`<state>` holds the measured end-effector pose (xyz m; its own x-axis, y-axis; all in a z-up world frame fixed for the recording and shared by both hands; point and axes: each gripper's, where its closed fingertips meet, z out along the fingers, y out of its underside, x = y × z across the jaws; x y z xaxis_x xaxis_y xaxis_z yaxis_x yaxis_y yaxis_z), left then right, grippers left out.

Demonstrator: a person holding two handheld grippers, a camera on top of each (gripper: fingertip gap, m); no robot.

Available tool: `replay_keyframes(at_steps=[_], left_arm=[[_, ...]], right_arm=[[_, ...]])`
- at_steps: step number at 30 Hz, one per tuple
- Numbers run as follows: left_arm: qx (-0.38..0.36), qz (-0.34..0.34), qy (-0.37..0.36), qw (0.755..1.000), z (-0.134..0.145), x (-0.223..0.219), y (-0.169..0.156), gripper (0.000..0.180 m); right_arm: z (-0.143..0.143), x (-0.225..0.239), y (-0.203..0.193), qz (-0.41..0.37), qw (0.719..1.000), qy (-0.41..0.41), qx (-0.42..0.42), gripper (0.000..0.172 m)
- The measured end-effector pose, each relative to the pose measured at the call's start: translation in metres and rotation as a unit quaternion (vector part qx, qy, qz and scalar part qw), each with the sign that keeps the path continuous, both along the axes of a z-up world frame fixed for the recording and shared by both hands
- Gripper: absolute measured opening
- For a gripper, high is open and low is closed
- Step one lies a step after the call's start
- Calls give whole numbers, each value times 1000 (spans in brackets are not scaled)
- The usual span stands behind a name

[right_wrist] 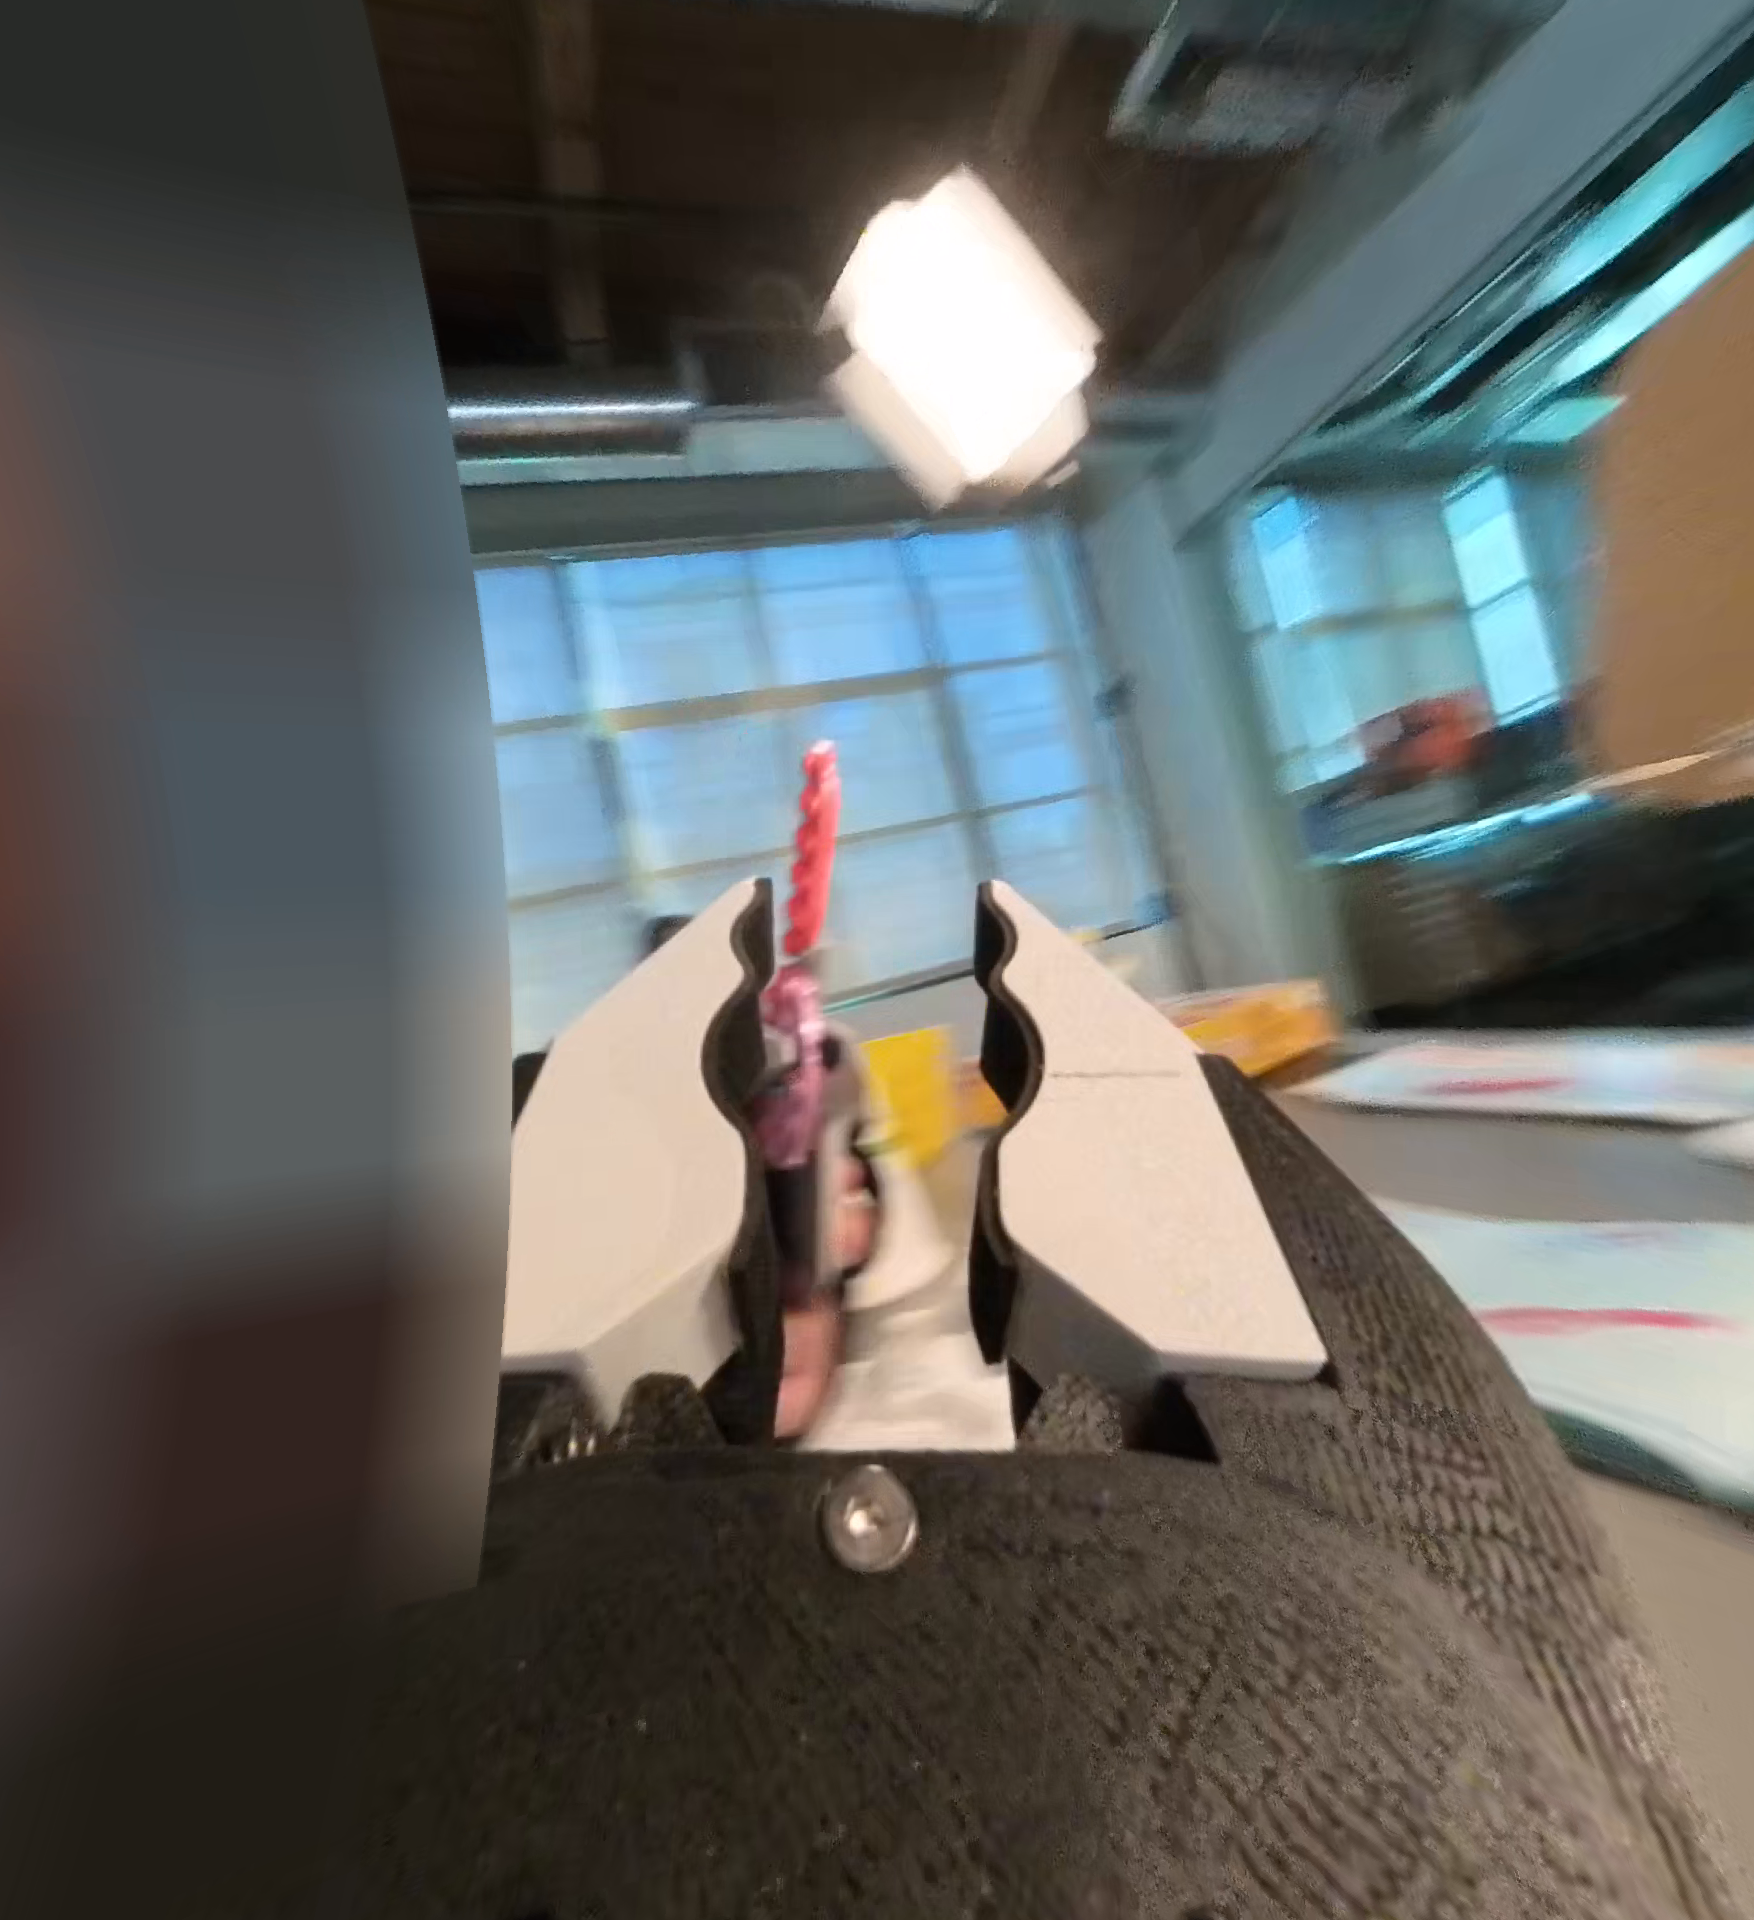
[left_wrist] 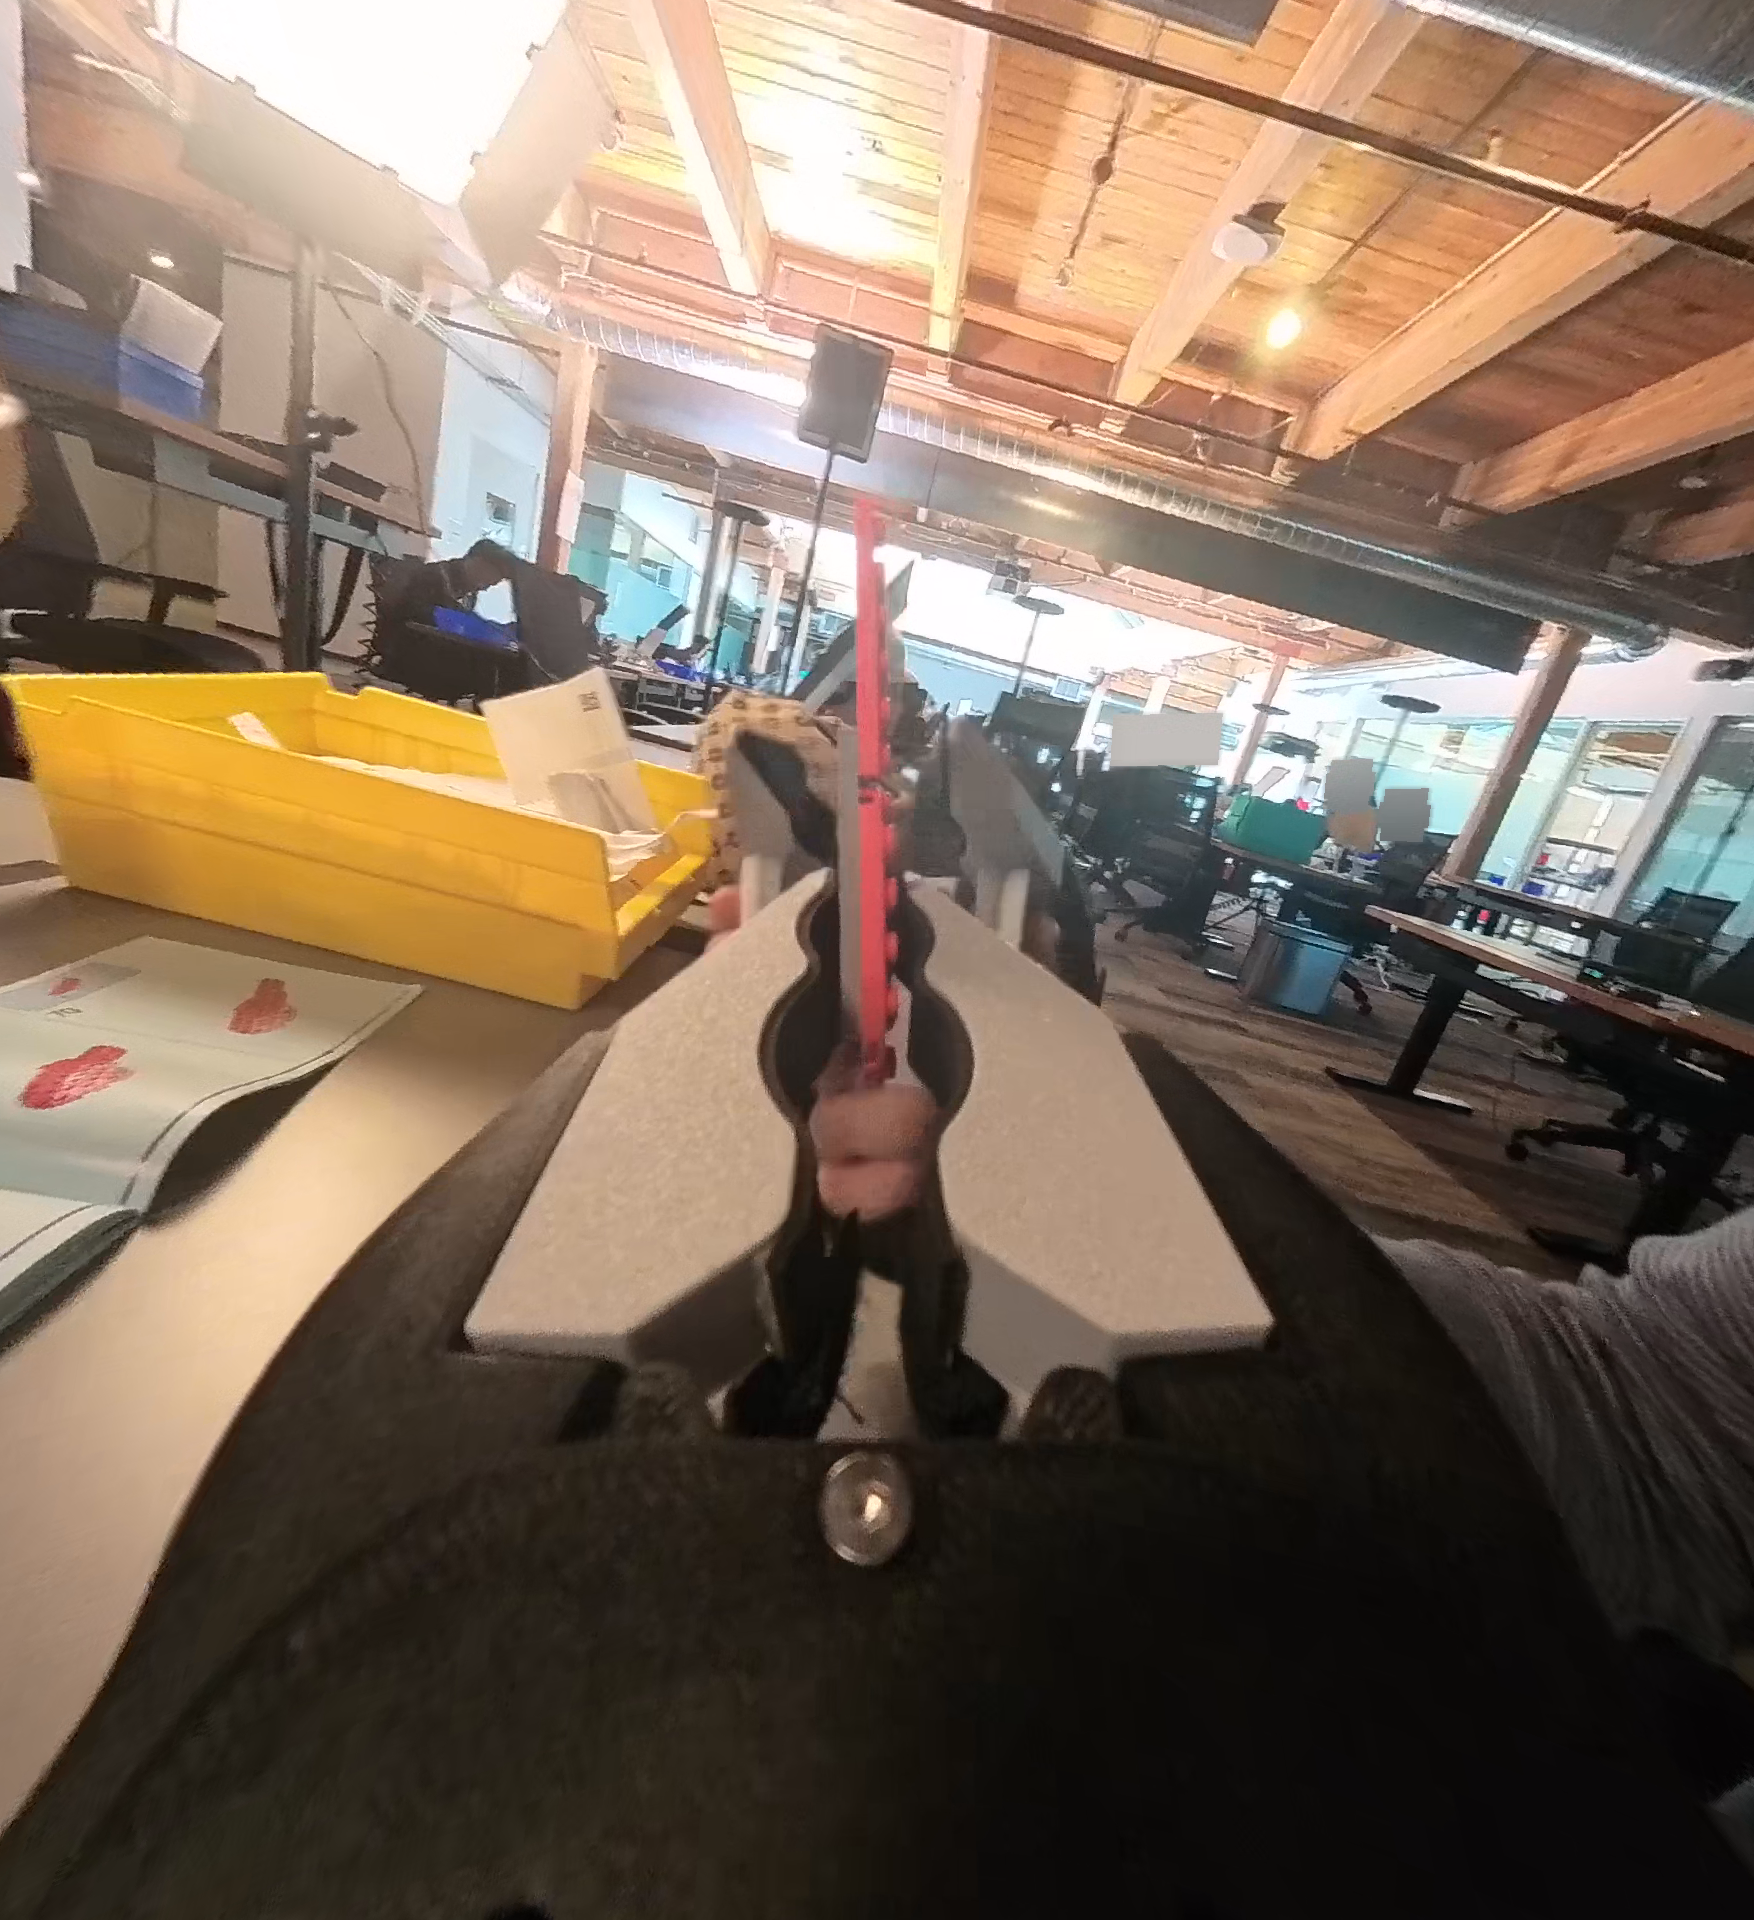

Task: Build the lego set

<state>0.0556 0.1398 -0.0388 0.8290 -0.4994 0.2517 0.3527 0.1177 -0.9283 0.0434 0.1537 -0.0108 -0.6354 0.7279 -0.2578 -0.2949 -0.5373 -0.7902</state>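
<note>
Sticking up between the gray fingers (left_wrist: 665, 1049) of the left gripper (left_wrist: 868, 914) is a thin red studded plate (left_wrist: 871, 790) with a gray strip along one side. It stands on its edge, high above the table (left_wrist: 260, 1195). The fingers are nearly closed and seem to pinch the plate from both sides. The plate looks light, stiff and made of hard plastic, so it may slip or tip if it is held only by a corner. A good place to take hold looks like its two flat faces, near the middle. The right gripper (left_wrist: 857, 769) sits just past the plate in the left wrist view, very close to it. The right wrist view shows the right gripper's own fingers (right_wrist: 644, 1091) standing wide apart, with the plate close to one finger and a clear gap to the other, so it grips nothing. That view is blurry and shows windows (right_wrist: 800, 727) behind. Only the left wrist view shows the yellow bin (left_wrist: 333, 810) with papers in it, the open book (left_wrist: 125, 1049) with red shapes on its pages, and the gray sleeve (left_wrist: 1631, 1403) of the person.
</note>
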Motion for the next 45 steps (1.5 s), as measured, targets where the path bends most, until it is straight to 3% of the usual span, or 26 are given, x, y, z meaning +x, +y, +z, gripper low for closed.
replay_keyframes(at_steps=[2, 4, 6, 8, 12, 15, 18, 23, 31, 35, 41, 43, 45], left_arm=[[-19, 16, 0, 1000, -4, -8, 3, 6], [-70, 20, -3, 997, -15, -14, 10, 6], [-157, -7, -5, 988, -37, -12, 17, 6], [-260, -68, -13, 963, -66, -3, 17, 6], [-424, -167, -39, 889, -113, 14, 6, 7], [-484, -163, -9, 860, -136, 16, 5, 6], [-499, -146, 5, 854, -140, 14, 10, 6], [-553, -163, 16, 817, -151, 16, 3, 7], [-594, -130, -10, 794, -150, 12, 2, 10], [-596, -104, 12, 796, -145, 15, -2, 30], [-578, -6, 70, 813, -146, -10, 0, 40], [-564, 18, 95, 820, -145, -13, 1, 54], [-543, 37, 134, 828, -145, -9, 2, 81]], right_arm=[[-2, 3, 40, -182, 982, 10, 54, 37], [-8, 12, 80, -369, 919, 7, 139, 31], [-17, 18, 108, -483, 849, -11, 213, 24], [-23, 17, 127, -517, 820, -28, 244, 23], [-31, 1, 156, -527, 802, -52, 275, 25], [-31, -14, 172, -526, 800, -51, 284, 29], [-30, -27, 173, -505, 812, -37, 291, 28], [-26, -29, 173, -473, 835, -14, 281, 25], [-27, -26, 180, -445, 862, -22, 241, 24], [-27, -19, 182, -453, 856, -24, 246, 22], [-29, -21, 182, -456, 853, -31, 252, 20], [-30, -22, 182, -456, 853, -33, 251, 20], [-29, -22, 183, -456, 854, -32, 249, 20]])
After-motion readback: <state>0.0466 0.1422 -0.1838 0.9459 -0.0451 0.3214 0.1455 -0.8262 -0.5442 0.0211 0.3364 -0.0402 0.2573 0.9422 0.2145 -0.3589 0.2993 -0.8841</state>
